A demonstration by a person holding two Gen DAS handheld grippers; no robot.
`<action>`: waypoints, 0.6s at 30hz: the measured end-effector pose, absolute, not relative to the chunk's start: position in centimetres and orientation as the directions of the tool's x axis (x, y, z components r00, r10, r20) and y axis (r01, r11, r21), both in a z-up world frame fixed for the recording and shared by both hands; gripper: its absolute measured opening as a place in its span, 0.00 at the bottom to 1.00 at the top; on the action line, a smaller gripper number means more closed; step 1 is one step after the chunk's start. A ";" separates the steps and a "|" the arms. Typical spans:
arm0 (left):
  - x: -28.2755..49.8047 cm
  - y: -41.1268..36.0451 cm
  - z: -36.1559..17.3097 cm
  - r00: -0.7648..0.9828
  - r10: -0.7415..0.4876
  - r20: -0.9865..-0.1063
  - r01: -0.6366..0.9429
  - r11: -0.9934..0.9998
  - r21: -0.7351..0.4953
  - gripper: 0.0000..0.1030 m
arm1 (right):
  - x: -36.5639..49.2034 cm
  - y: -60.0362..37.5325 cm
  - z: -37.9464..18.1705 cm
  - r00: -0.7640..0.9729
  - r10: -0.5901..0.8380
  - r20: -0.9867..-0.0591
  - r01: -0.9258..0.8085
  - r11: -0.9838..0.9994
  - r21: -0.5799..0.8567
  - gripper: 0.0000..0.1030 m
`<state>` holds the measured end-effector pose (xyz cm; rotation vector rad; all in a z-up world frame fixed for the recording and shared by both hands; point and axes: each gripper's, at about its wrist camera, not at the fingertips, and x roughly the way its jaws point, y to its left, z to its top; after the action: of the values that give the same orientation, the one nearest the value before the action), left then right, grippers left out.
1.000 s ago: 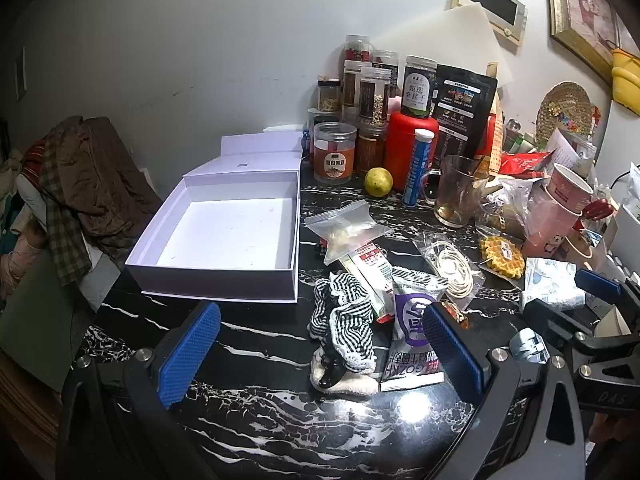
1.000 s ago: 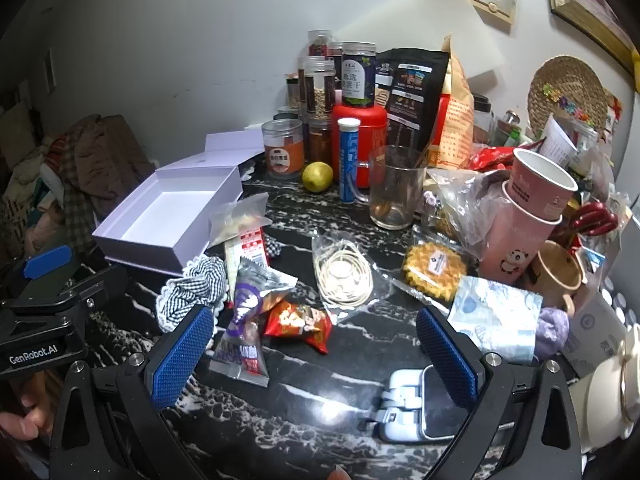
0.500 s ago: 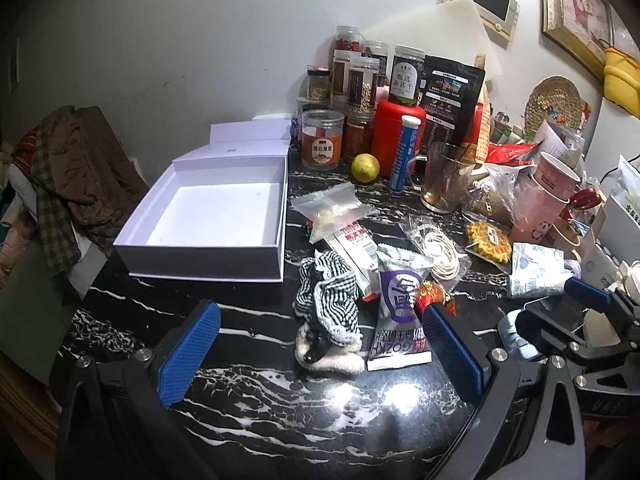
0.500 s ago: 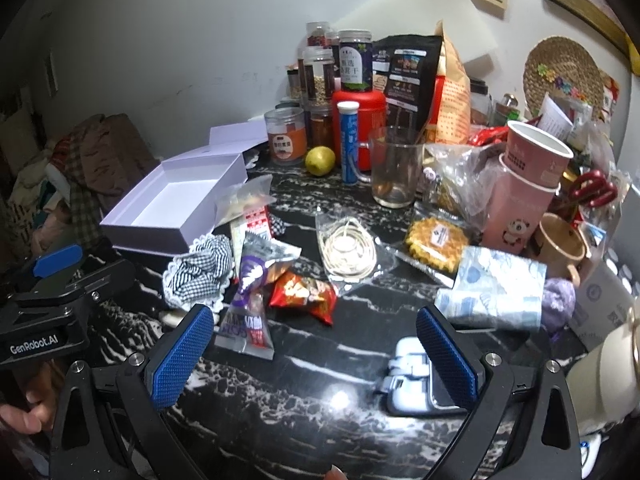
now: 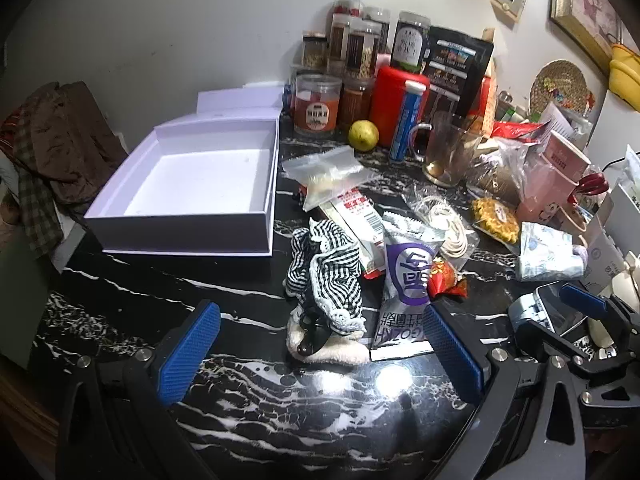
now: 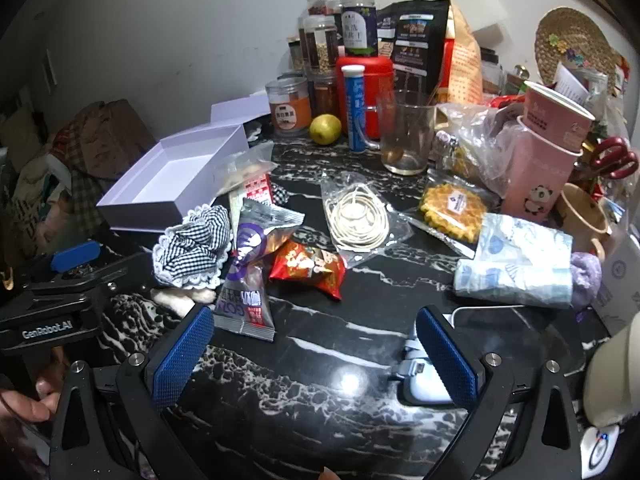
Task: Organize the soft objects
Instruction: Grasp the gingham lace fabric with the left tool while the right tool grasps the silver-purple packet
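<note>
Right now your left gripper (image 5: pixel 320 354) is spread wide and holds nothing, with the checked cloth (image 5: pixel 326 276) at frame centre just beyond its fingertips. Your right gripper (image 6: pixel 314 354) gapes equally empty; there the cloth sits centre-left beside the white box (image 6: pixel 176 176) on the counter (image 6: pixel 320 400).

Legible: "GenRobot.AI" in white on black body of left gripper (image 6: pixel 60 312), seen at left edge of right wrist view. "GOZH" in upside-down letters on near end of silver and purple snack packet (image 5: pixel 404 292), lying on desk (image 5: pixel 240 400) beside checked cloth. Chinese characters on orange label of clear jar (image 5: pixel 318 106) at far side, too small to read. White print on black pouch (image 6: pixel 416 40) against wall, likewise illegible.
</note>
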<state>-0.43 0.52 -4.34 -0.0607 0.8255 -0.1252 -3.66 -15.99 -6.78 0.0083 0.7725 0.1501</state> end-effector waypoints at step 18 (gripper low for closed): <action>6.0 -0.3 -9.3 0.571 -0.199 -0.796 0.138 0.980 -0.145 0.81 | 0.4 -15.9 -8.4 0.663 0.150 -0.733 -0.149 0.987 0.066 0.99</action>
<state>6.00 -0.34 -9.30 -0.0696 0.9421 -0.1979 0.41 -15.88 -8.39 0.0006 0.8288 0.1690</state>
